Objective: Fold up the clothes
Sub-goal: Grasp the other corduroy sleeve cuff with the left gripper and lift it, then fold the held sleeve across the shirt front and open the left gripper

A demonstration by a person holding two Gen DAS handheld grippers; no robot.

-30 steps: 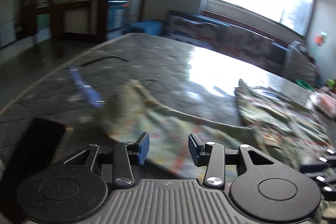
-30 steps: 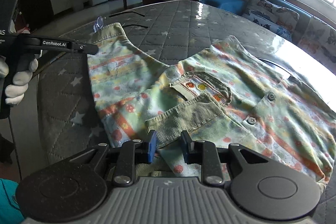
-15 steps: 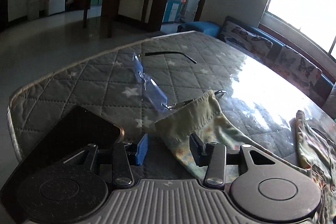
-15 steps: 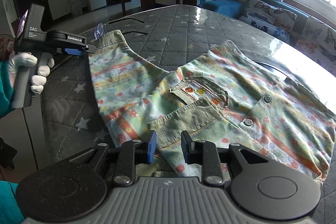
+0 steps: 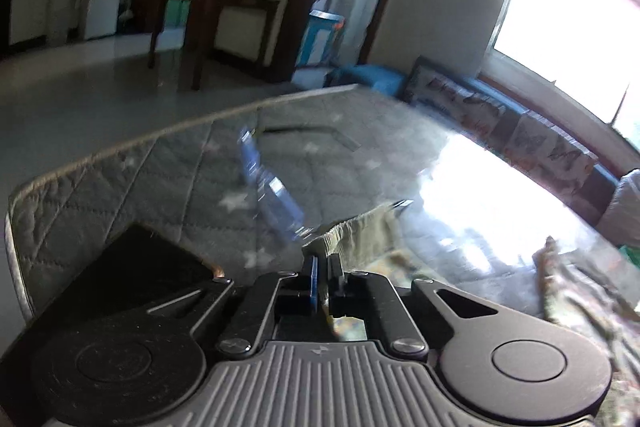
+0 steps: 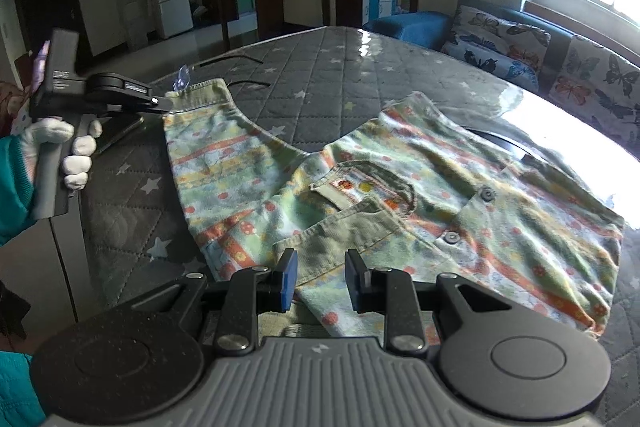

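A child's patterned shirt (image 6: pixel 400 187), pale green with orange stripes, buttons and a corduroy collar, lies spread on a grey quilted table (image 6: pixel 320 67). Its left sleeve (image 6: pixel 208 131) stretches toward the table's left edge. My left gripper (image 5: pixel 323 267) is shut on the sleeve's corduroy cuff (image 5: pixel 356 231); it also shows in the right wrist view (image 6: pixel 160 103), pinching the cuff (image 6: pixel 196 91). My right gripper (image 6: pixel 318 281) is open, its jaws either side of the collar's edge (image 6: pixel 320 243) near the table's front.
A clear plastic hanger (image 5: pixel 268 191) and thin black wires (image 6: pixel 232 61) lie on the table behind the cuff. A dark flat object (image 5: pixel 132 275) lies by the left edge. A sofa with butterfly cushions (image 6: pixel 520 43) stands beyond the table.
My left gripper has moved in on the sleeve cuff and closed on it. My right gripper has stayed open over the collar.
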